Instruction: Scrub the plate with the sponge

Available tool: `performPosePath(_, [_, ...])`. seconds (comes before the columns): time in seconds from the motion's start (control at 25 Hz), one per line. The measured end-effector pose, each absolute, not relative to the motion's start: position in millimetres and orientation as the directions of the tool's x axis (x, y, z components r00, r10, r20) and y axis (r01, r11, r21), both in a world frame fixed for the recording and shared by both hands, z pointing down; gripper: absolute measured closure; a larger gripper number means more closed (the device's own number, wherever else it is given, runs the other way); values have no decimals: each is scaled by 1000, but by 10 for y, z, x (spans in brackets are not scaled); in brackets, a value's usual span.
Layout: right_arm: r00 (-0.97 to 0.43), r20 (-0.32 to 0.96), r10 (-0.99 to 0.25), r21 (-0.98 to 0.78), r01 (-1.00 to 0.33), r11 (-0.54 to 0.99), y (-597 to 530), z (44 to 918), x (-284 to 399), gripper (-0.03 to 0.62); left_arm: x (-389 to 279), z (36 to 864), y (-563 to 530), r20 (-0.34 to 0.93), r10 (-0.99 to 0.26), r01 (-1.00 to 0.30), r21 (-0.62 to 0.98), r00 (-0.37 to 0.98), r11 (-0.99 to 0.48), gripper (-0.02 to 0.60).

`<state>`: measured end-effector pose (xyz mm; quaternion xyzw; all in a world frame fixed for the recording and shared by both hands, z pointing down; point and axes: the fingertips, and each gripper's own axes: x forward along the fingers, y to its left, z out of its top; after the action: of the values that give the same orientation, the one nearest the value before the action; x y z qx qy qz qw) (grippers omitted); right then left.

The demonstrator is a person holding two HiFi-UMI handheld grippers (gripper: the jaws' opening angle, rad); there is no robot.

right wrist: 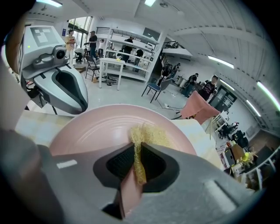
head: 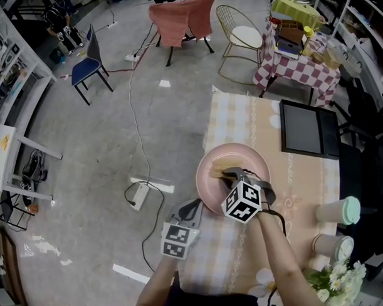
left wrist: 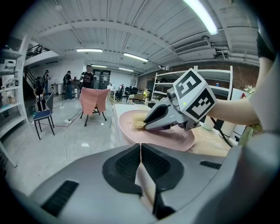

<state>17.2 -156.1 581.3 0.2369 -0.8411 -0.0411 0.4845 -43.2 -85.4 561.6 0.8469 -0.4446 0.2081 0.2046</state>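
A pink plate (head: 245, 158) (left wrist: 175, 138) (right wrist: 92, 127) lies near the left edge of a table with a cream cloth. My right gripper (head: 228, 175) (left wrist: 148, 124) (right wrist: 138, 151) is over the plate's middle, shut on a yellow sponge (head: 218, 172) (left wrist: 139, 124) (right wrist: 146, 135) that presses on the plate's face. My left gripper (head: 195, 209) (left wrist: 141, 151) (right wrist: 78, 105) hangs just off the plate's near-left rim, shut with nothing in it. It points at the plate and stays apart from it.
A black tablet-like slab (head: 308, 129) lies at the table's far right. Two paper cups (head: 338, 211) (head: 333, 244) and white flowers (head: 337, 279) stand at the near right. A power strip with a cable (head: 141, 195) lies on the floor left of the table; chairs stand beyond.
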Motion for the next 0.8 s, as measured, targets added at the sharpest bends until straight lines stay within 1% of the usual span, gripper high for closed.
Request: performPosePath(0.8, [-416,815,-403,265,-351,898,-1288,5811,147,548,-447,5595,-736,535,-662,-833,161,525,-530,565])
